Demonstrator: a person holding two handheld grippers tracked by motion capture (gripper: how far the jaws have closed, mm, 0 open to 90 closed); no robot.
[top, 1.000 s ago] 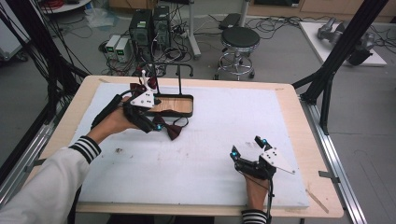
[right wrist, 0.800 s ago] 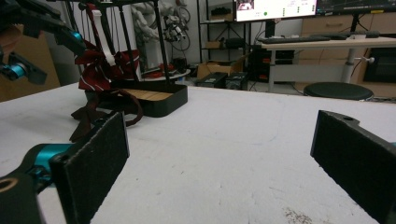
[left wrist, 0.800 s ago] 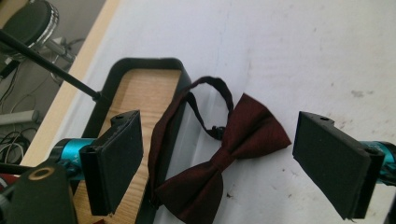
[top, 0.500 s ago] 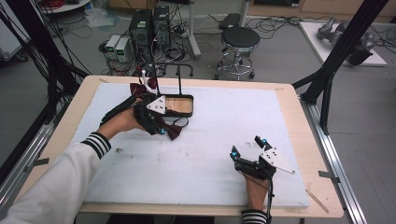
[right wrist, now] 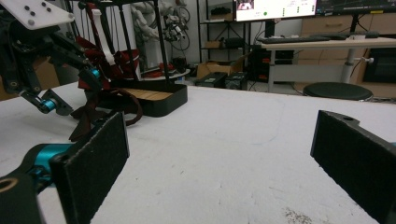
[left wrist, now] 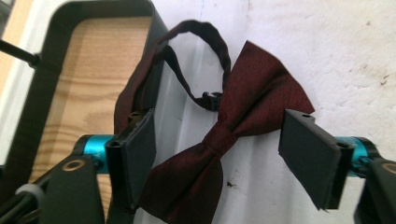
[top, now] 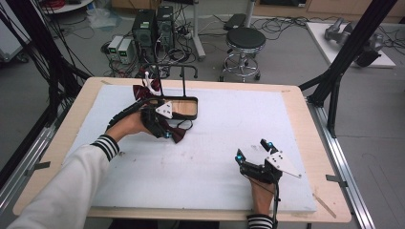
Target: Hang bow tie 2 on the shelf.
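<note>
The left gripper straddled the maroon bow tie just beside the black tray, jaws apart. Its lower wing ran off-frame. The right gripper rested well apart, jaws wide. No writing was legible.

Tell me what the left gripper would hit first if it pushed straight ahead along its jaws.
The dark red bow tie: it lies between the open jaws of the left gripper, on the white mat beside the black tray. Depth is unclear, but nothing seems nearer.
</note>
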